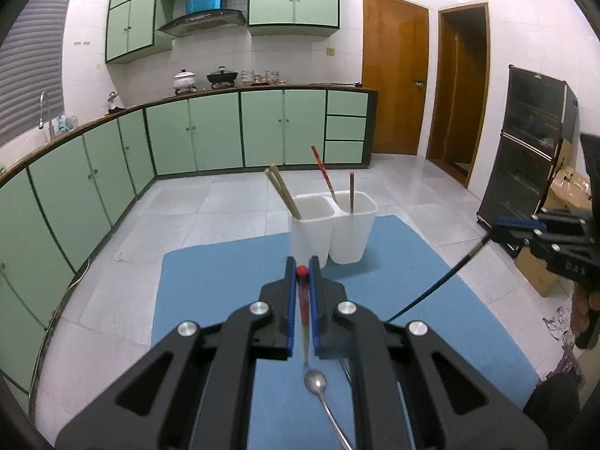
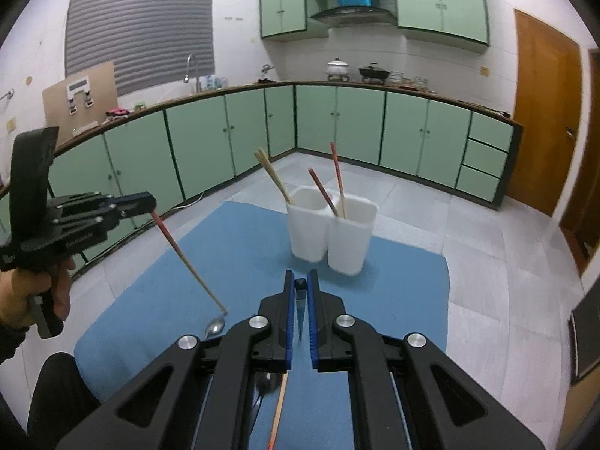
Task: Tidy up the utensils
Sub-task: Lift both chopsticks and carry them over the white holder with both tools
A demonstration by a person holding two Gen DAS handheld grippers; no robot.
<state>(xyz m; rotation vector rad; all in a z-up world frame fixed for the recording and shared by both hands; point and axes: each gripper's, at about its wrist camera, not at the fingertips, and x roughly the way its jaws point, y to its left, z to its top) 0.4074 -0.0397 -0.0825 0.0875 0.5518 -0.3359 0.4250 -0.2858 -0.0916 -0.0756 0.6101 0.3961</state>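
Both grippers are mid-carry, each clamped on 1 chopstick. Nearest in the left wrist view, the left gripper pinches a red-topped chopstick between its blue pads, the pale tip hanging down toward the blue mat. A spoon lies on the mat below it, with a second utensil's handle just beside it, mostly hidden by the gripper body.

The right gripper is closed on a dark chopstick — in the left view it shows as a long dark rod slanting down to the mat. Beneath the right gripper an orange stick and a dark rounded shape lie on the mat, too covered to identify.

Farther off, the white holder stands on the mat with 2 compartments: 2 pale chopsticks lean in the left one, 2 reddish chopsticks stand in the right.

The step in hand looks like delivery to the holder. Next, each stick needs tipping upright over a compartment, then release — probably the right one for the red-topped stick. The holder's interior cannot be seen, and its near edge is blurred in the right view.
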